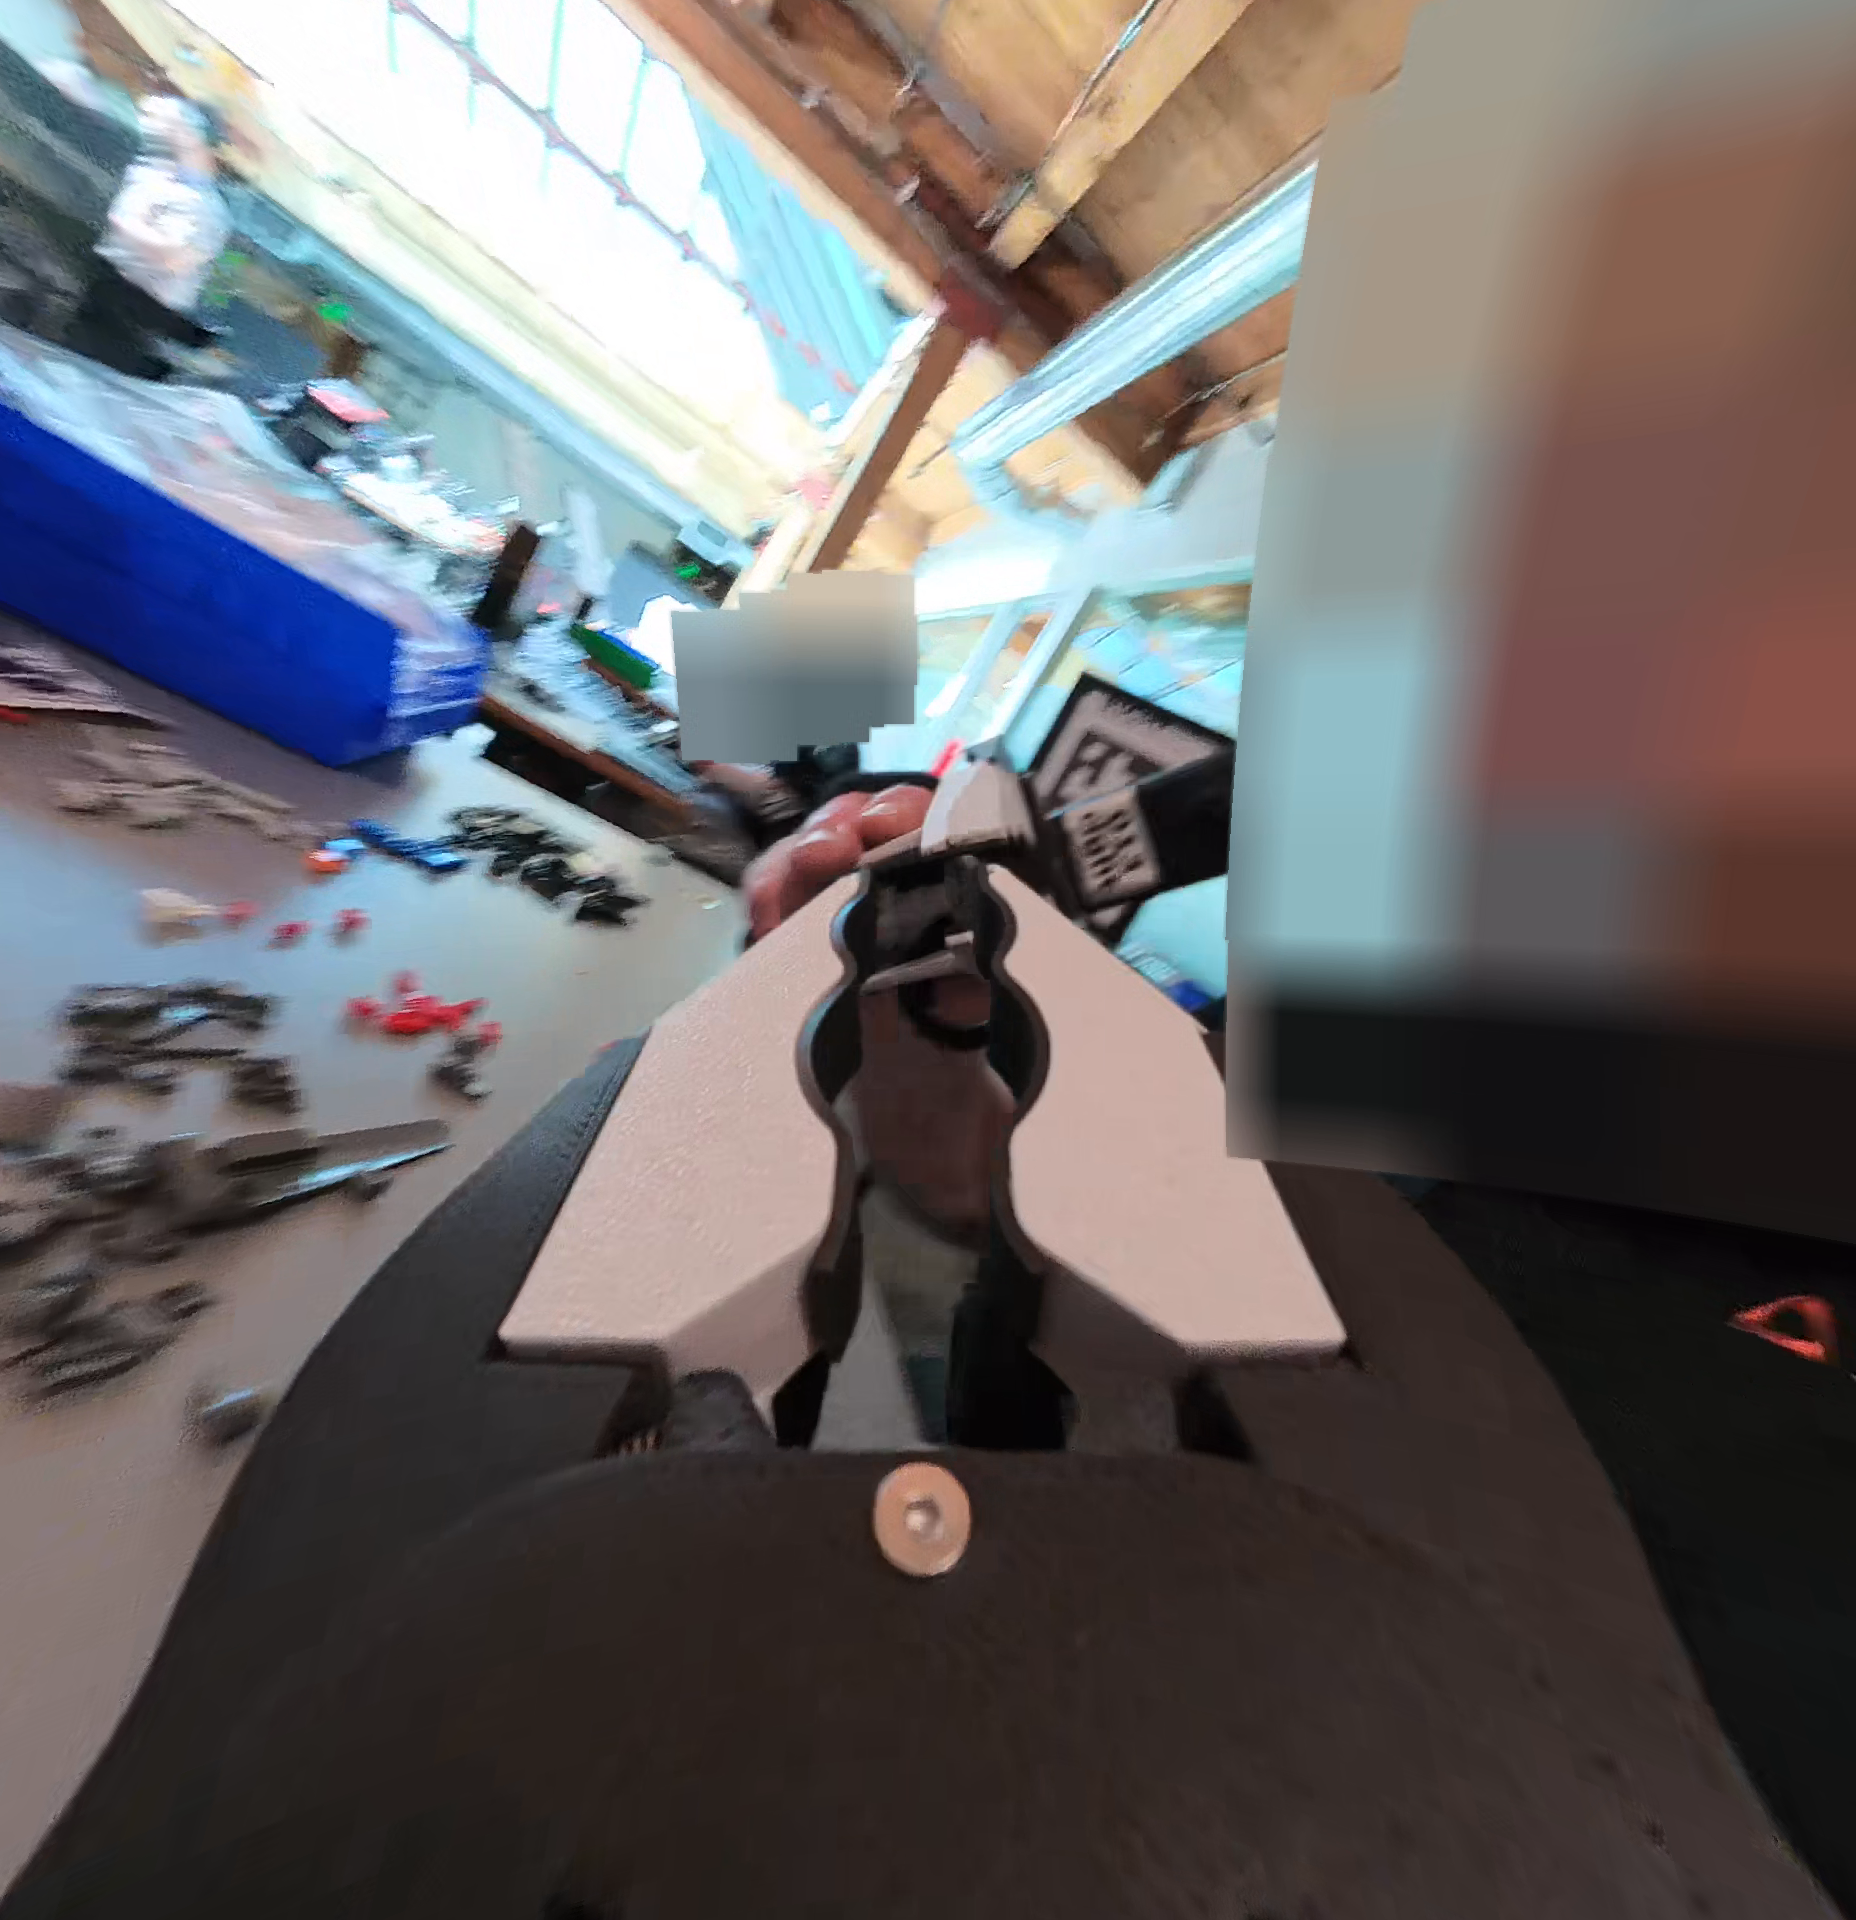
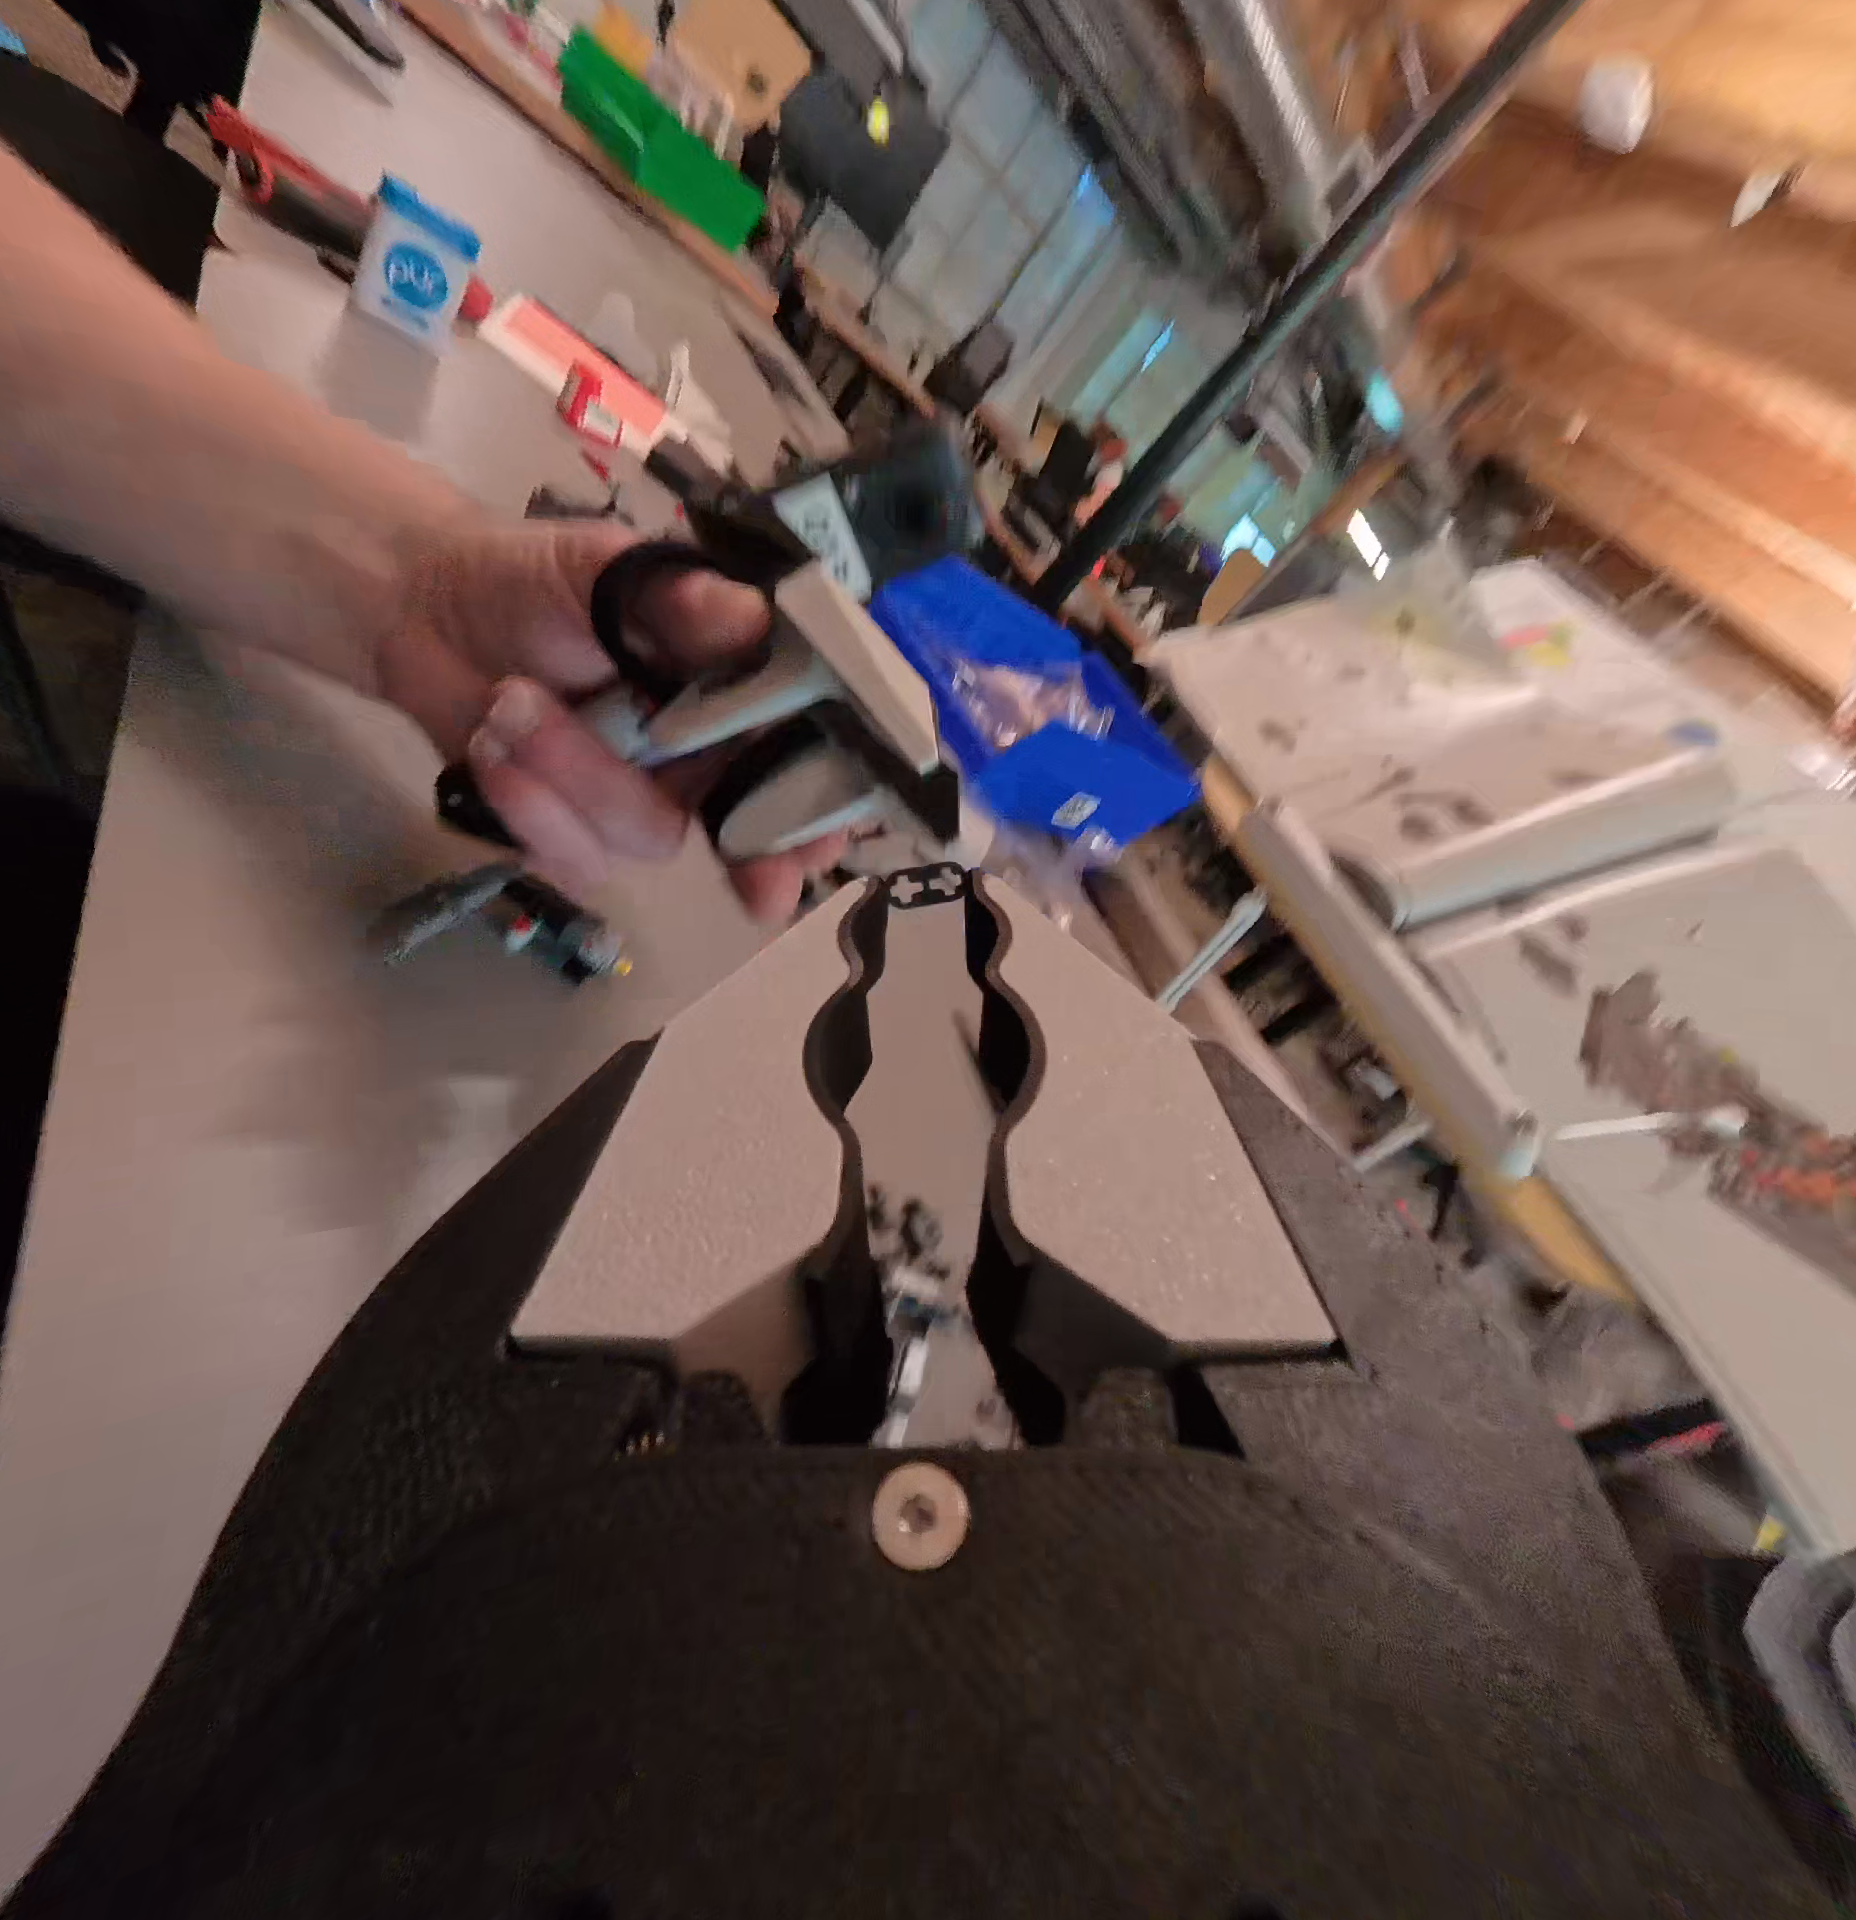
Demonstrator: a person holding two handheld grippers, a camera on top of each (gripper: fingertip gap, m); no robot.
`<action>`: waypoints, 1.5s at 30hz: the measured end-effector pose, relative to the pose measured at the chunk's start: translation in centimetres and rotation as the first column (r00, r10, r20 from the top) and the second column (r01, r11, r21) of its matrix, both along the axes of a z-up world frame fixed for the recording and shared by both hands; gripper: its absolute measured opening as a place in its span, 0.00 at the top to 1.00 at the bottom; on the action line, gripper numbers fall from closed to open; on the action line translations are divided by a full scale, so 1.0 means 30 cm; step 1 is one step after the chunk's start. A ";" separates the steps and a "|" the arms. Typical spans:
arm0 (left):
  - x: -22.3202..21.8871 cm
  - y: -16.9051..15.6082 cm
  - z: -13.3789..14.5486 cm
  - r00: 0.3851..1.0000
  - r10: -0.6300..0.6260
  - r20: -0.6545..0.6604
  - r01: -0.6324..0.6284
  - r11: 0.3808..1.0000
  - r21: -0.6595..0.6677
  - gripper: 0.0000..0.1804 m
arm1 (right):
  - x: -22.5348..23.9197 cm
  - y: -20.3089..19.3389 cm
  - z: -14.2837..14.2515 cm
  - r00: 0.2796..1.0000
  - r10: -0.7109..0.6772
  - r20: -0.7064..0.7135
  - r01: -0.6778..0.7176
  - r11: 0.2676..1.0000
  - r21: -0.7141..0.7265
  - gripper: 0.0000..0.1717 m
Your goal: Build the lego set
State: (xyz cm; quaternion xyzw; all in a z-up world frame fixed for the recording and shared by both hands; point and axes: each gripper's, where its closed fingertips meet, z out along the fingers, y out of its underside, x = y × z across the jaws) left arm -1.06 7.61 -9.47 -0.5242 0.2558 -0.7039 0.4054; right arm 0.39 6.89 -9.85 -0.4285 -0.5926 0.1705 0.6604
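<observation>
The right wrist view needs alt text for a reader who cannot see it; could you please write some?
The right gripper pinches a small flat black link piece at its fingertips above a grey table. Just beyond, a hand holds the other gripper, with a blue bin behind it; the view is motion-blurred.

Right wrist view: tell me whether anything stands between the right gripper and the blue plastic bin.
Nothing solid visibly does. The right gripper pinches a small black cross-holed piece; the blue plastic bin lies beyond, with blurred clear plastic at its near edge.
</observation>
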 end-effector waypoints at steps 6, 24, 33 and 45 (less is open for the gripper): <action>-0.036 0.020 -0.118 0.879 0.186 -0.439 -0.020 0.935 0.355 0.95 | 0.069 0.043 -0.235 0.947 -0.076 0.312 0.164 0.949 -0.269 0.93; 0.051 0.031 -0.399 0.620 0.296 -0.726 0.328 0.743 0.583 1.00 | 0.057 0.063 -0.477 0.801 -0.002 0.599 0.385 0.768 -0.512 0.93; 0.059 0.034 -0.448 0.562 0.341 -0.754 0.374 0.708 0.599 1.00 | 0.065 0.066 -0.474 0.782 0.025 0.622 0.373 0.781 -0.501 0.93; 0.086 0.032 -0.494 0.490 0.364 -0.792 0.446 0.676 0.586 0.99 | 0.111 0.075 -0.465 0.775 0.089 0.626 0.307 0.813 -0.495 0.93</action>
